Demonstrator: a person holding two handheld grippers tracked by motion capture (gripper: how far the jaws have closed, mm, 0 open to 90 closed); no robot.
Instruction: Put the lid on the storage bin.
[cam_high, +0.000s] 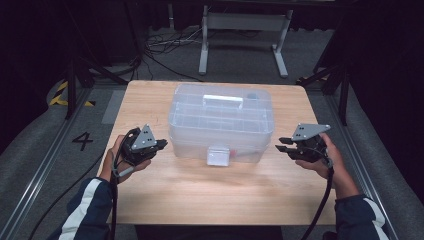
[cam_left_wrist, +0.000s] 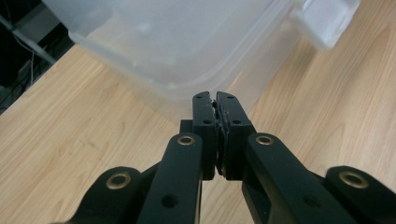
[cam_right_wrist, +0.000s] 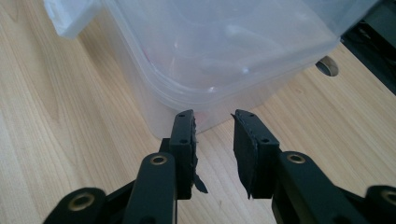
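A clear plastic storage box (cam_high: 222, 120) with a white lid handle (cam_high: 223, 101) and a front latch (cam_high: 218, 155) stands in the middle of the wooden table (cam_high: 210, 195). My left gripper (cam_high: 162, 145) rests just left of the box's near left corner. In the left gripper view its jaws (cam_left_wrist: 215, 100) are pressed together with nothing in them, pointing at the box corner (cam_left_wrist: 177, 42). My right gripper (cam_high: 280, 145) hovers by the box's near right corner. In the right gripper view it (cam_right_wrist: 212, 119) stands open with bare table between the pads, close to the box wall (cam_right_wrist: 224, 42).
The table's front half (cam_high: 215, 200) is bare wood. A small round hole (cam_right_wrist: 328, 66) sits in the tabletop beyond the box corner. Behind the table, a white metal stand (cam_high: 242, 40) and loose cables (cam_high: 165, 45) lie on the grey floor.
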